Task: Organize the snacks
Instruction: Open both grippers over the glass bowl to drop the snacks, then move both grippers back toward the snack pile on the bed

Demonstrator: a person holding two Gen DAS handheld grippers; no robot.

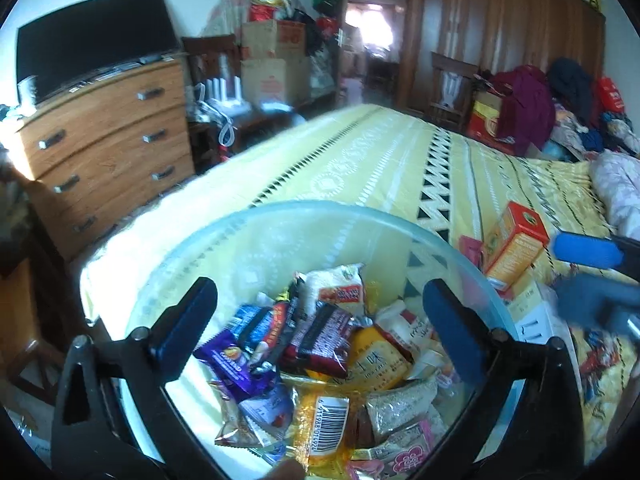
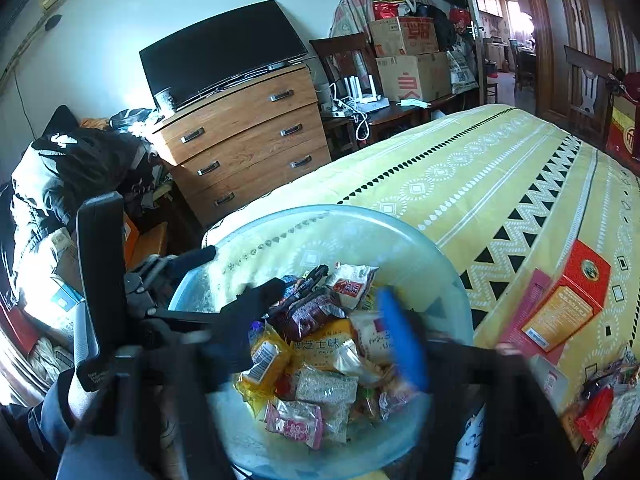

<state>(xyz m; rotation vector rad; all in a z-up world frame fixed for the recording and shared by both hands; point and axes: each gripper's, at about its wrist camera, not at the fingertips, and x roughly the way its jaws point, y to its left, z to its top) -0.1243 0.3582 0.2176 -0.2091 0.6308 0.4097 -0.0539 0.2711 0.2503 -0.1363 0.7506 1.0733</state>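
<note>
Snacks [image 1: 320, 344] in small wrappers fill a clear plastic bowl [image 1: 280, 220] that sits on the bed [image 1: 380, 152], at the near corner of the yellow patterned cover on the side towards the wooden dresser [image 1: 108, 136]. The heap holds a purple packet [image 1: 232, 364], a dark red packet [image 1: 320, 340], a yellow packet with a barcode [image 1: 324, 428], and a pink one [image 2: 294, 424] near the bowl's near rim.

The left gripper [image 1: 320, 328] hangs over the bowl with its jaws wide apart, one finger on each side of the heap and nothing pinched between them. The right gripper [image 2: 320, 320] also stands over the bowl, blurred, with its jaws spread and nothing gripped; its blue pad [image 2: 400, 340] lies above the wrappers on the right side of the heap. In the left wrist view, the right gripper's blue pad shows at the right edge, just beside an orange box [image 1: 516, 244].

That orange box lies on the cover just beside the bowl's right rim, with a pink flat pack [image 2: 528, 304] under it and a white box [image 1: 536, 312] nearer the camera. More loose wrappers [image 2: 604, 392] lie on the cover towards the near right edge.

Beyond the bed's left edge the dresser carries a dark television [image 2: 224, 48], and cardboard boxes [image 2: 408, 52] are stacked beside a wooden chair [image 2: 344, 60]. Clothes [image 1: 560, 92] are piled at the far right side of the bed
</note>
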